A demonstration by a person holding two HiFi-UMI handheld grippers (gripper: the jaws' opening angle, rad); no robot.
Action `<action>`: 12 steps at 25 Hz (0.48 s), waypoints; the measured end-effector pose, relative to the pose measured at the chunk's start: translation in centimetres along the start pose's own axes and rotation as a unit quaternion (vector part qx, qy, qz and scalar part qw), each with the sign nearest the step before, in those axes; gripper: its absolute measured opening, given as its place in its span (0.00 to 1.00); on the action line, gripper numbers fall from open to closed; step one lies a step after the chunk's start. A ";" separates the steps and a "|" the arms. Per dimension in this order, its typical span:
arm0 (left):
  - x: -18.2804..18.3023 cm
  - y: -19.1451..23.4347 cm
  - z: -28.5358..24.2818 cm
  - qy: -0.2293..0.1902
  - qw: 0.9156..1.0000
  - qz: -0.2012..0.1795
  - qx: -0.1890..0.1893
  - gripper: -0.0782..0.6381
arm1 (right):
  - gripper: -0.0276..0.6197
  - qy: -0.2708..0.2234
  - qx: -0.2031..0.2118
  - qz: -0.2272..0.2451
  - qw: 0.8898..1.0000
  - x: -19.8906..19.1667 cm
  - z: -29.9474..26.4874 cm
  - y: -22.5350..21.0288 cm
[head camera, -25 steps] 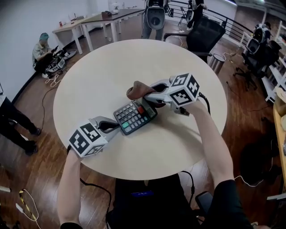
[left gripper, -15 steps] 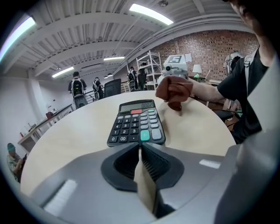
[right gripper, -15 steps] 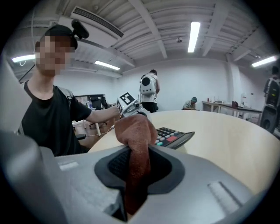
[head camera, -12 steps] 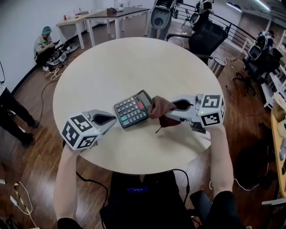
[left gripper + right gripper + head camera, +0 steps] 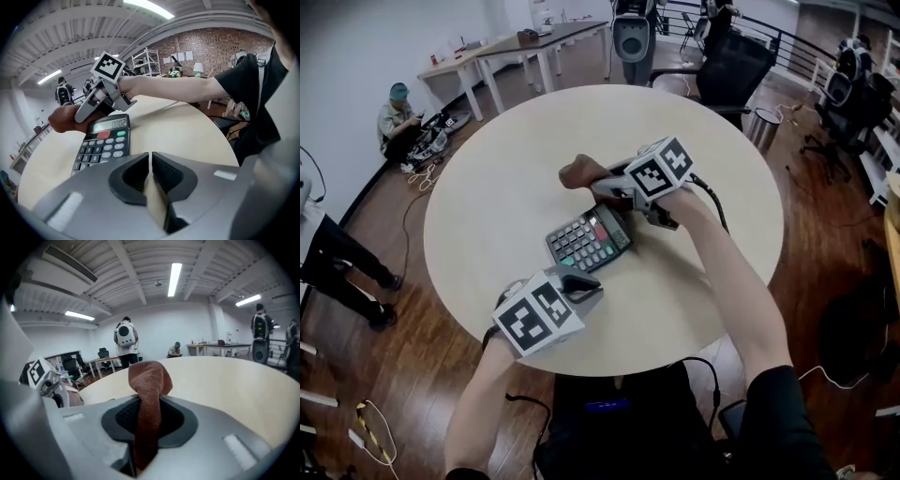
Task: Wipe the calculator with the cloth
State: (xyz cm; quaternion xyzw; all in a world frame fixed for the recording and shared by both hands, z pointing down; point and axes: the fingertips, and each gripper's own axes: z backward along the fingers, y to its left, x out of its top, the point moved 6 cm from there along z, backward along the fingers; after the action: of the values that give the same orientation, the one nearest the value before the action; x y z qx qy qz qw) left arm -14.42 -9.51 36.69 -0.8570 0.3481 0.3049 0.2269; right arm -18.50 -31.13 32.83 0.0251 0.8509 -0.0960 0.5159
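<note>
— Where do we have the cloth?
— Pinched in our right tongs, just beyond the calculator lying on the tabletop. Our left tongs are closed, empty, near it.

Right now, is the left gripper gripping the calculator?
No: in the left gripper view the left gripper has its jaws together with nothing between them, and the calculator lies on the table ahead of it.

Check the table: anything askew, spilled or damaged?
Nothing stands out. The calculator lies flat and whole on the table. The cloth is bunched in the right gripper, just past the display end.
</note>
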 end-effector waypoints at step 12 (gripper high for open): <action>-5.3 8.7 3.7 -0.020 0.995 0.084 0.053 0.27 | 0.15 -0.019 0.094 -0.076 0.992 -4.7 4.8 6.6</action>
State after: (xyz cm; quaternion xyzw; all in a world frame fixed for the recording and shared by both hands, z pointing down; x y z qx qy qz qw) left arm -25.24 -10.56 36.11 -0.8054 0.4296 0.3209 0.2526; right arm -11.15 -25.30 33.89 0.0065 0.8277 -0.2152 0.5183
